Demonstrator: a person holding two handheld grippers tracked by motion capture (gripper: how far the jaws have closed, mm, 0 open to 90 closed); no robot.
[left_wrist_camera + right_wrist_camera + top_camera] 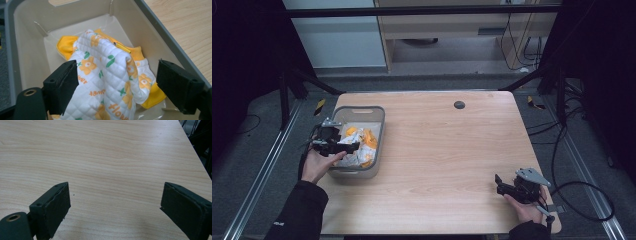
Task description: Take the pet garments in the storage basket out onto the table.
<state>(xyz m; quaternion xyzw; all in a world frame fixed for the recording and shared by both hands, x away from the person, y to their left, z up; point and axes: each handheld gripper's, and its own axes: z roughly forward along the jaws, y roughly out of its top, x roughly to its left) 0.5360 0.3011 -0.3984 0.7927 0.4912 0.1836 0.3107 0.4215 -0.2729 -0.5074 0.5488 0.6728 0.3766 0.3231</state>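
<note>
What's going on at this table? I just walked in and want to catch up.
A person holds a gripper in each hand. The left gripper, jaws open, hangs over a grey bin at the table's left side, on either side of a crumpled white quilted garment with orange flowers and yellow trim that lies inside; nothing is grasped yet. The right gripper, jaws also open, waits over bare wood near the table's front right corner, holding nothing.
</note>
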